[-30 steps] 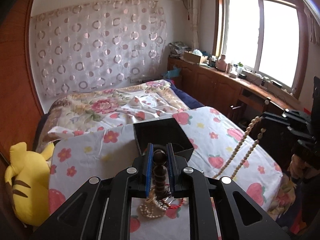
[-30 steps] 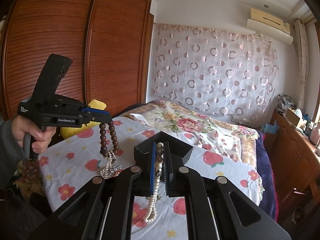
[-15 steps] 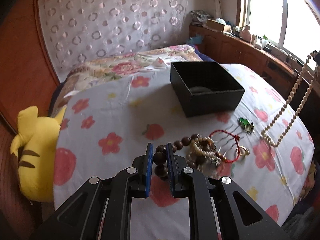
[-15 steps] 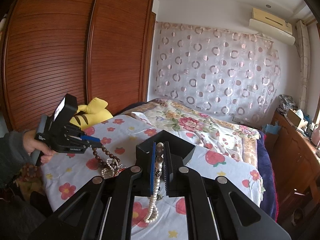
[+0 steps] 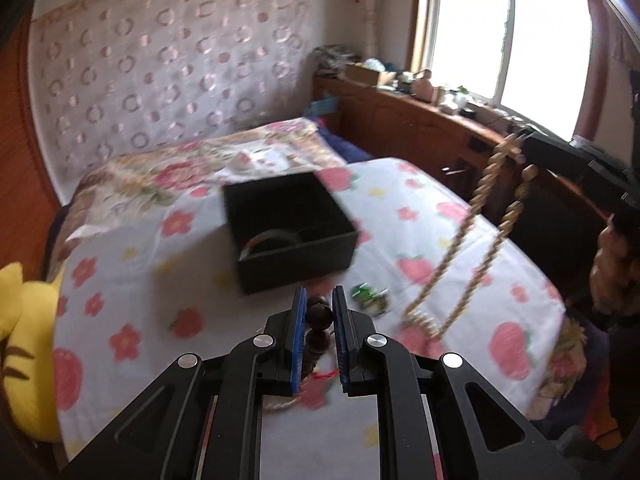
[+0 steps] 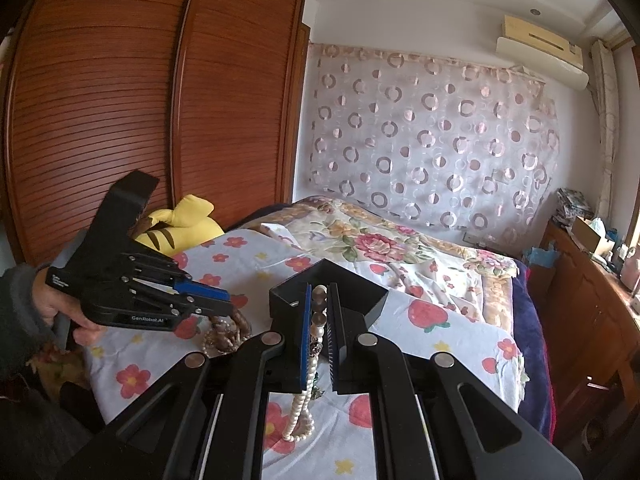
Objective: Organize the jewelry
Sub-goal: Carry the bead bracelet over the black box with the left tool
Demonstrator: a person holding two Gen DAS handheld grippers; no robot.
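My left gripper is shut on a dark brown bead bracelet, low over the flowered cloth; it also shows in the right wrist view, above a tangle of jewelry. My right gripper is shut on a long pearl necklace that hangs down to the cloth; the strand also hangs at the right of the left wrist view. An open black box with a bangle inside stands just beyond my left gripper. A green brooch lies near it.
The flowered cloth covers the bed end. A yellow plush toy lies at its left edge. A wooden wardrobe stands to the left, and a wooden cabinet under the window to the right.
My left gripper dipped down to the jewelry pile with the bracelet, then swung forward toward the black box. My right gripper has held the pearl necklace almost still.
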